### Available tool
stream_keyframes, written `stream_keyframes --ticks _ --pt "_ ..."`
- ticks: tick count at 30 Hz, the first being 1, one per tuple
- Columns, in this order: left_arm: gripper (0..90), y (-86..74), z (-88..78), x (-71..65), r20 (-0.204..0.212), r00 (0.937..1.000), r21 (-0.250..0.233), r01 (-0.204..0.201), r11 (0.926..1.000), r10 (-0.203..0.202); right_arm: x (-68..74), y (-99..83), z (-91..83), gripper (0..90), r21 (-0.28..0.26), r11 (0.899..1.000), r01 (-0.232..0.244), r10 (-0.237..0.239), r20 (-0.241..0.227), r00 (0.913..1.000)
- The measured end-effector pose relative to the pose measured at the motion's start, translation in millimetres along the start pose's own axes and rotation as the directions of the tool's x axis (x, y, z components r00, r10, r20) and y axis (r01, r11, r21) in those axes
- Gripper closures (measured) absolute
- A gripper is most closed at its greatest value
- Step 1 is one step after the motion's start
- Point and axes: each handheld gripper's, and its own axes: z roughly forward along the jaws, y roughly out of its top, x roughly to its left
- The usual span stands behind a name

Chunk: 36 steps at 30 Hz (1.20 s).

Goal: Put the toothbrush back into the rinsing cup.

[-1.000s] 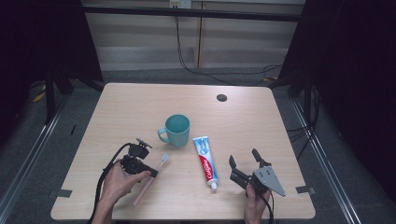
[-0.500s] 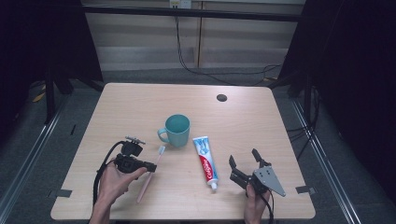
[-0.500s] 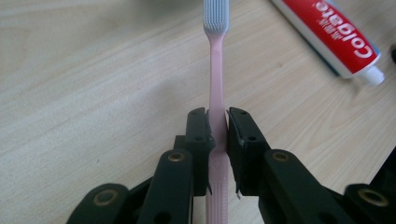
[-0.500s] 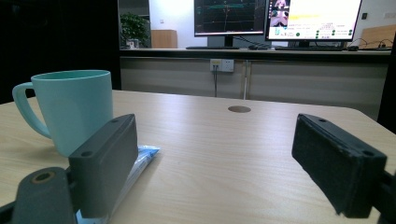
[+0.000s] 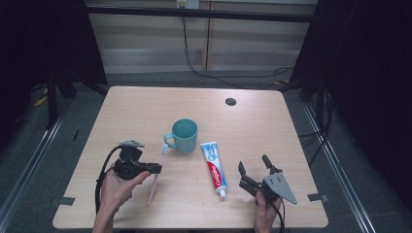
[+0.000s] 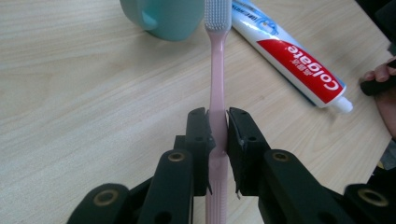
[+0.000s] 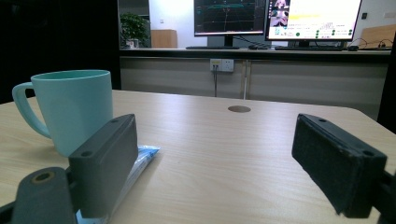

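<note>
Left gripper (image 5: 158,169): lower left of the high view, held in the person's left hand (image 5: 116,187); its jaws are clamped on the handle of a pink toothbrush (image 5: 156,175).
Toothbrush: in the left gripper view (image 6: 217,112) it runs straight up the middle of the frame, pinched between the two black pads low on the handle, with the white bristle head at the top edge just beside the mug (image 6: 163,18). In the high view it slants from lower centre-left up toward the mug's handle.
Right gripper (image 5: 252,171): lower right of the high view; its jaws stand wide apart with nothing between them, and in the right gripper view the pads frame bare tabletop.
Mug (image 5: 183,136): teal, upright, centre of the high view, handle turned toward the frame's left.
Toothpaste tube (image 5: 214,167): red, white and blue, lying flat just right of the mug, cap toward the bottom of the frame, near the right gripper.
Table (image 5: 145,111): light wood, with a dark round cable hole (image 5: 231,101) in the upper right.
</note>
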Motion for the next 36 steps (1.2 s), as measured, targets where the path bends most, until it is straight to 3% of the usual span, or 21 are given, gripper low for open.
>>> stream_keyframes --ticks 4,6,16,20,25,28,29,32,36 --pt "79.2 -0.3 -5.5 0.1 -0.005 1.0000 -0.030 0.007 0.9995 -0.008 -0.1 0.0 0.1 13.7 -0.001 1.000 0.002 -0.002 0.000 1.0000" --pt "79.2 -0.7 -9.1 0.5 0.001 1.0000 -0.067 0.000 0.9978 0.000 -0.1 0.0 0.1 13.7 -0.001 1.000 0.002 -0.002 0.000 1.0000" --pt "79.2 -1.3 -14.9 1.0 -0.001 1.0000 -0.121 0.002 0.9926 -0.002 -0.2 0.1 0.3 13.7 0.000 1.000 0.002 -0.002 0.000 1.0000" --pt "79.2 -1.9 -19.2 0.2 -0.004 0.9997 -0.182 -0.026 0.9830 0.025 -0.1 0.1 0.3 13.7 0.000 1.000 0.002 -0.002 0.000 1.0000" --pt "79.2 -1.9 -20.1 0.2 -0.002 0.9996 -0.202 -0.028 0.9789 0.028 -0.2 0.1 0.3 13.7 0.000 1.000 0.002 -0.002 0.000 1.0000" --pt "79.2 -2.3 -20.9 -0.5 0.000 0.9992 -0.228 -0.040 0.9727 0.041 -0.2 0.1 0.3 13.7 0.000 1.000 0.002 -0.002 -0.001 1.0000" --pt "79.2 -2.4 -22.2 -1.3 0.001 0.9988 -0.251 -0.047 0.9670 0.049 -0.2 0.1 0.3 13.7 0.000 1.000 0.002 -0.002 -0.001 1.0000" --pt "79.2 -2.1 -23.7 -1.7 0.008 0.9988 -0.258 -0.045 0.9652 0.049 -0.2 0.1 0.3 13.7 0.000 1.000 0.002 -0.002 -0.001 1.0000" --pt "79.2 -1.0 -27.1 -3.6 0.006 0.9985 -0.289 -0.050 0.9561 0.054 -0.4 0.1 0.3 13.7 0.002 1.000 0.001 -0.001 -0.002 1.0000"
